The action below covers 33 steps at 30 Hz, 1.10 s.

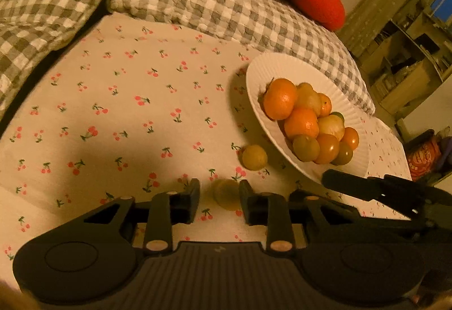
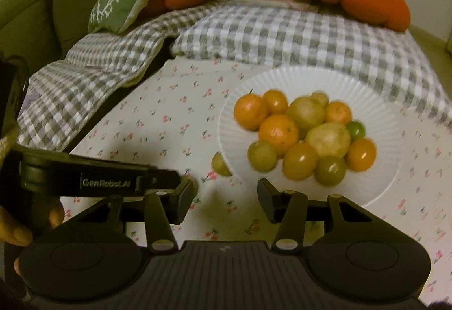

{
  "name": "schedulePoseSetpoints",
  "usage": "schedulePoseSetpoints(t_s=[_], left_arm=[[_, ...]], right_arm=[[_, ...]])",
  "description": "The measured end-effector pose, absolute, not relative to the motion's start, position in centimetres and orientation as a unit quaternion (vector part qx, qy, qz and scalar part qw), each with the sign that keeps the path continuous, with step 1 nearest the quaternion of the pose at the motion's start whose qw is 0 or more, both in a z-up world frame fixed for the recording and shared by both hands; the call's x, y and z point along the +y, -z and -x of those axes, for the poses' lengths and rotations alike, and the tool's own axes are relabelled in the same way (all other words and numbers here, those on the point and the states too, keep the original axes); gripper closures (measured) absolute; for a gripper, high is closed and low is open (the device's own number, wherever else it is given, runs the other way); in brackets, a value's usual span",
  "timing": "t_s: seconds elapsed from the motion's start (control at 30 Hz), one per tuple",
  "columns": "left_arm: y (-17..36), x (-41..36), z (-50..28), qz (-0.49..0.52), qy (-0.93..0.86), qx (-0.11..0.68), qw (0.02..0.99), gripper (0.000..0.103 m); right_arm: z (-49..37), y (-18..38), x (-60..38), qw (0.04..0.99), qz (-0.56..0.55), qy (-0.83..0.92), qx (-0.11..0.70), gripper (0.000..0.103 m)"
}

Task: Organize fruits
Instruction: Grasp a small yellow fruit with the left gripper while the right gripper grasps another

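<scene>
Left gripper (image 1: 219, 198): jaws narrowed around small yellow-green round fruit (image 1: 226, 194) beside ribbed white plate (image 1: 260, 67), contact unclear; right gripper (image 2: 226, 201): part-open, empty. Risk: off-centre squeeze rolling fruit away.

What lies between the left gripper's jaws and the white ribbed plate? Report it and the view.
Left wrist view: one yellowish round fruit on the printed cloth, beside the white ribbed plate. A second fruit sits between the jaws of the left gripper.
</scene>
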<state>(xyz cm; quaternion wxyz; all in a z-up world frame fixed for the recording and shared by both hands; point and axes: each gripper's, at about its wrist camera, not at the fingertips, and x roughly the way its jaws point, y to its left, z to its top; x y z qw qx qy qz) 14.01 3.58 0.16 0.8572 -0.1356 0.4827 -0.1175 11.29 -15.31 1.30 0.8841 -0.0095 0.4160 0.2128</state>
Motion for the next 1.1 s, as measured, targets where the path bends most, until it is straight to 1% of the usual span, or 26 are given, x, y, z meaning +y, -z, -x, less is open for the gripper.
schedulePoseSetpoints(t_s=[0.1,0.2,0.27,0.33,0.4,0.6,0.63,0.7,0.8,0.87,0.93,0.97,1.1], left_arm=[[0.3,3.4,-14.3,0.135,0.122,0.489,0.853,0.082],[0.3,3.0,-14.3,0.129,0.128,0.483,0.857,0.082],[0.6,2.6,-14.4,0.121,0.129,0.483,0.858,0.082],[1.1,2.4,-14.5,0.112,0.125,0.487,0.857,0.084],[1.3,2.6,-14.6,0.125,0.129,0.49,0.853,0.092],[-0.5,4.9,-14.8,0.16,0.103,0.47,0.862,0.092],[-0.7,5.3,-14.9,0.167,0.1,0.47,0.861,0.092],[-0.9,6.2,-15.0,0.176,0.088,0.474,0.858,0.092],[-1.2,7.3,-15.0,0.179,0.07,0.474,0.859,0.092],[-1.1,8.0,-14.9,0.19,0.064,0.476,0.856,0.092],[-1.1,8.8,-14.9,0.199,0.062,0.478,0.853,0.092],[-1.2,9.1,-14.9,0.202,0.06,0.478,0.853,0.092],[-1.3,10.4,-14.8,0.217,0.056,0.476,0.85,0.092]], right_arm=[[-11.4,-1.5,-15.6,0.88,-0.005,-0.211,0.426,0.057],[-11.0,-1.9,-15.3,0.88,0.005,-0.205,0.429,0.064],[-10.9,-1.9,-15.2,0.878,0.004,-0.209,0.43,0.072],[-11.0,-1.6,-15.2,0.874,-0.009,-0.21,0.438,0.074],[-11.1,-1.3,-15.5,0.872,-0.028,-0.202,0.445,0.073],[-11.6,-0.3,-15.2,0.87,-0.068,-0.191,0.45,0.073],[-11.8,0.2,-15.1,0.868,-0.077,-0.182,0.455,0.072],[-12.1,1.2,-15.0,0.869,-0.095,-0.156,0.459,0.066],[-12.4,2.4,-14.3,0.883,-0.096,-0.119,0.443,0.06],[-12.5,2.9,-13.6,0.895,-0.091,-0.098,0.425,0.048],[-12.4,3.4,-13.0,0.906,-0.092,-0.08,0.405,0.047],[-12.2,3.6,-12.6,0.911,-0.09,-0.074,0.395,0.045],[-11.6,4.2,-11.2,0.927,-0.08,-0.065,0.361,0.045]])
